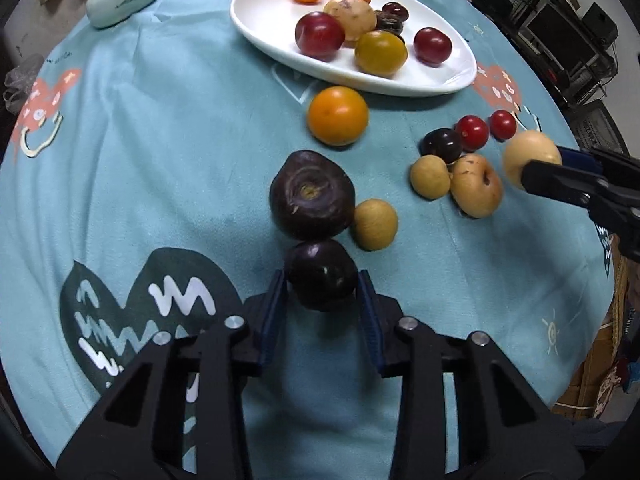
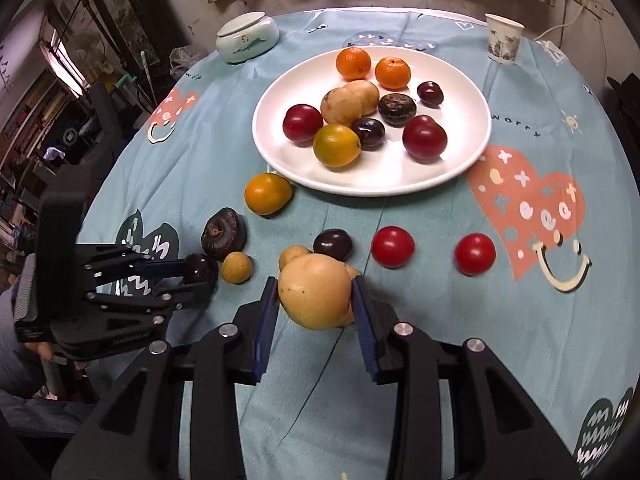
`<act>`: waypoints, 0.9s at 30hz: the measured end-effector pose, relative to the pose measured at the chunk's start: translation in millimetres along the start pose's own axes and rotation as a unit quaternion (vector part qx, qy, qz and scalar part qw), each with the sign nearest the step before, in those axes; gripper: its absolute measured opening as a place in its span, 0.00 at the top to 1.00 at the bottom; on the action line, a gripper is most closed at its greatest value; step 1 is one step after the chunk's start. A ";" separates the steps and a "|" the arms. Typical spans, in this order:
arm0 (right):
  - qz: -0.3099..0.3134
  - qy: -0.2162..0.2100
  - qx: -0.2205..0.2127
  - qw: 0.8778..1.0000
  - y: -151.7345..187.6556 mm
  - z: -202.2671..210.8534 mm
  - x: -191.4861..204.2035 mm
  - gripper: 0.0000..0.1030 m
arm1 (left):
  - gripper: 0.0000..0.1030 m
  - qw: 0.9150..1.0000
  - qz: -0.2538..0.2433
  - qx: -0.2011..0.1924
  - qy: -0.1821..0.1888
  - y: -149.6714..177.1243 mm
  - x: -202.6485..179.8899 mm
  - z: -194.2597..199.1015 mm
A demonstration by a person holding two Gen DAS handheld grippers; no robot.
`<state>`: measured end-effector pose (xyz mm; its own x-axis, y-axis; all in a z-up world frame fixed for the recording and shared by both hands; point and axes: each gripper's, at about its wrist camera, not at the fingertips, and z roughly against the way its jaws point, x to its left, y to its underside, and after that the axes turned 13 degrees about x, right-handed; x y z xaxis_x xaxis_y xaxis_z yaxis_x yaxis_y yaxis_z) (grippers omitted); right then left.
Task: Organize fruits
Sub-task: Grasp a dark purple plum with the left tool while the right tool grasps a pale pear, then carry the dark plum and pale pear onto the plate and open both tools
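Note:
My left gripper [image 1: 322,280] is shut on a dark purple plum [image 1: 322,274], just above the cloth; it also shows in the right wrist view [image 2: 199,269]. My right gripper [image 2: 316,294] is shut on a tan pear-like fruit [image 2: 315,297], lifted off the table; it shows in the left wrist view [image 1: 530,159] too. A white plate [image 2: 460,160] holds several fruits: oranges, red and dark plums, tan fruits. Loose on the cloth lie an orange [image 1: 338,115], a big dark water chestnut [image 1: 311,194], small tan longans [image 1: 375,224], a tan fruit [image 1: 476,185], a dark plum [image 1: 442,145] and two red fruits [image 2: 393,246].
A pale lidded ceramic jar [image 2: 247,37] stands at the far left of the teal tablecloth [image 1: 160,140]. A paper cup [image 2: 503,39] stands at the far right. The round table's edge drops off at both sides, with room clutter beyond.

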<state>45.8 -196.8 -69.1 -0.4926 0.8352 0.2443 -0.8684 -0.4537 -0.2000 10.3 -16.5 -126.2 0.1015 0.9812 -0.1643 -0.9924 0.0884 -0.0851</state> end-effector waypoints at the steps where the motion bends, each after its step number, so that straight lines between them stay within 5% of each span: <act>1: -0.002 -0.005 0.000 1.000 1.6 0.5 -0.9 0.64 | 0.66 1.000 0.000 0.000 -0.001 -0.7 -1.0 -0.1; 17: -0.023 -0.020 -0.016 0.999 33.1 10.3 6.2 0.64 | 0.67 0.993 -0.047 -0.104 -0.006 4.4 -35.2 78.7; 27: -0.043 -0.024 -0.042 0.998 45.7 28.0 -0.6 0.64 | 0.67 0.991 -0.057 -0.120 0.007 -2.4 -41.8 98.2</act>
<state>4.8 -226.7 -51.8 -0.4198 0.8533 0.3093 -0.9012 -0.3512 -0.2541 1.7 -40.9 -22.5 0.2150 0.9646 -0.1530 -0.9298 0.1543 -0.3341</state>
